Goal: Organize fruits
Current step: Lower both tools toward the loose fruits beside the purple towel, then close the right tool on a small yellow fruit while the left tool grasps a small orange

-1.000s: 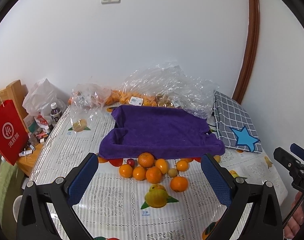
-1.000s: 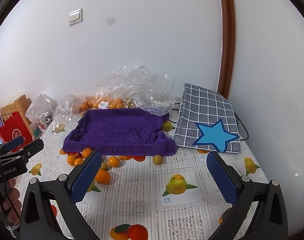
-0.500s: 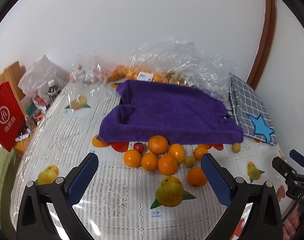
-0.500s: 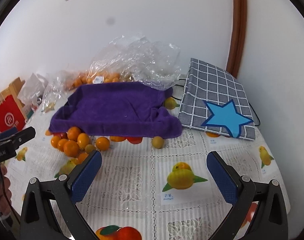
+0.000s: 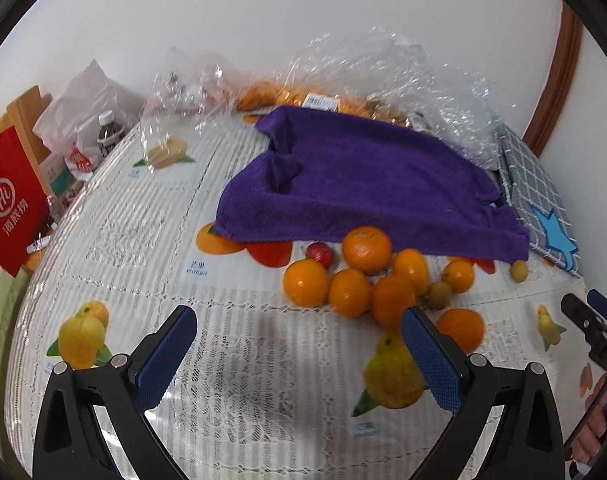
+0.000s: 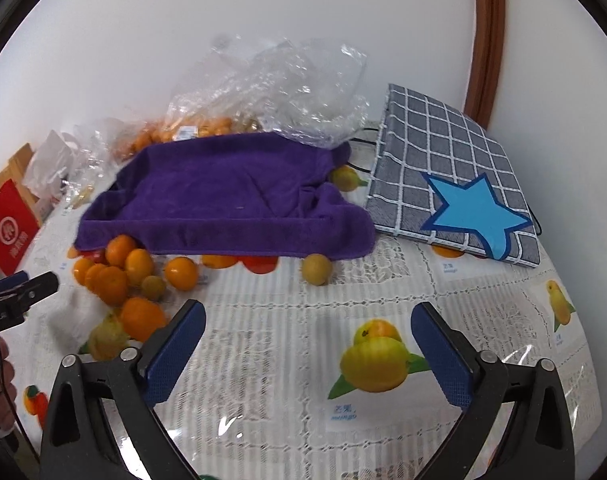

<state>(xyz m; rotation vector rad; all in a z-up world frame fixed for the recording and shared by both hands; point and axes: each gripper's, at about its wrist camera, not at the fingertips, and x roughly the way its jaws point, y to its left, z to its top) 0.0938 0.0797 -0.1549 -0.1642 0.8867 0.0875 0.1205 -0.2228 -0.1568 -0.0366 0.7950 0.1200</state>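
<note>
Standing at the far left edge of the table, a red paper bag [image 5: 11, 200] leans beside a white plastic bag [image 5: 83, 108] and a dark bottle [image 5: 109, 132]. Next comes the left gripper [image 5: 295, 344], jaws spread wide with nothing between them, held over the fruit-printed tablecloth [image 5: 143, 264]. Just beyond it a cluster of oranges [image 5: 355, 276], with a small red fruit [image 5: 320, 253], sits against the front edge of the purple towel [image 5: 363, 184]. Clear plastic bags [image 6: 279, 84] lie behind the towel. A lone yellow-green fruit [image 6: 316, 269] rests near the towel's right corner. The right gripper [image 6: 307, 344] is likewise wide open and empty. Farthest right lies a grey checked pouch [image 6: 443, 152] with a blue star.
</note>
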